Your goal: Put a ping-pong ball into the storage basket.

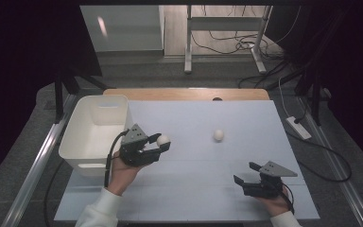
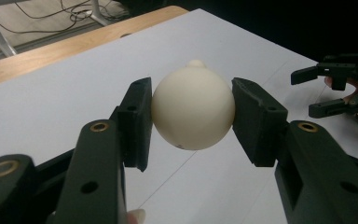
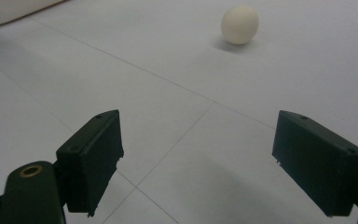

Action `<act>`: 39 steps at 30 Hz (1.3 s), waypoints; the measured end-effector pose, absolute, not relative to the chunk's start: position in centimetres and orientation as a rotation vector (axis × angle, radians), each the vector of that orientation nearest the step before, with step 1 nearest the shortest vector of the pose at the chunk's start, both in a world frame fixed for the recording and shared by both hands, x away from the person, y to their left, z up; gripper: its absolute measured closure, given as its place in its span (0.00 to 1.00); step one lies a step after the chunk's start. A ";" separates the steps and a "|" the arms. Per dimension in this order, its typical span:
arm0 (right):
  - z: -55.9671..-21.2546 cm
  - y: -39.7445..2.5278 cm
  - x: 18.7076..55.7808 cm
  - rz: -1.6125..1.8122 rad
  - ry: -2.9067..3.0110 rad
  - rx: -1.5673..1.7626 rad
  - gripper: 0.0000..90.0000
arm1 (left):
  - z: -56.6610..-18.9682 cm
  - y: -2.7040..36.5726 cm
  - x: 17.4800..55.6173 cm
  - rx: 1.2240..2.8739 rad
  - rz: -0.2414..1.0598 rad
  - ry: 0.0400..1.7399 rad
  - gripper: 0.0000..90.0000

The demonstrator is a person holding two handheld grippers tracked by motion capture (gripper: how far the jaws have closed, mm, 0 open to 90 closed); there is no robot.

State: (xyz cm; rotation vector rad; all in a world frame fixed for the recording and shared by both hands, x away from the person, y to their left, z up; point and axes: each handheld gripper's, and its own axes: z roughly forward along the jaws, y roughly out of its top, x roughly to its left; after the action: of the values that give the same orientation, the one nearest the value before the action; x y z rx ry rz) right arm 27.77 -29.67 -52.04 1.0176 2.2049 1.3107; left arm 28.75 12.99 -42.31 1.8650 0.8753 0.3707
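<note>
While a smooth cream-white ball [image 2: 193, 108] was clamped between the jaws of the left gripper [image 1: 157, 144], just right of the white plastic bin [image 1: 94, 132], the right gripper [image 1: 246, 174] was held wide open, with a second cream-white ball [image 1: 218, 135] left farther off on the white tabletop [image 1: 194, 189].

no readable text, labels, brands, numbers or signs anywhere

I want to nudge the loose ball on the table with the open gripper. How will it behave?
The loose ball is round and smooth, resting on the flat white table, so it would probably roll off. Closing the right gripper on both sides seems safer; it looks rigid.
</note>
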 end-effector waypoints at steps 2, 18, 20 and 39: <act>-52.0 -29.7 27.8 1.312 2.203 1.018 0.18 | -42.0 13.1 28.8 1.860 0.378 0.875 0.57; -52.0 -29.7 27.8 1.310 2.204 1.020 0.18 | -40.7 14.0 28.8 1.821 0.429 0.876 0.57; -52.0 -29.7 27.8 1.310 2.203 1.020 0.18 | -40.6 14.2 28.8 1.818 0.434 0.874 0.57; -52.0 -29.7 27.8 1.313 2.201 1.016 0.18 | -39.7 16.1 28.9 1.766 0.477 0.911 0.57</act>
State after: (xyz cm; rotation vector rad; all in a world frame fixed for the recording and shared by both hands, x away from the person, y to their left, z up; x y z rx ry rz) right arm 27.77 -29.66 -52.03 1.0161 2.2009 1.3130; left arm 28.85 16.14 -39.73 1.7657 0.9115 0.4773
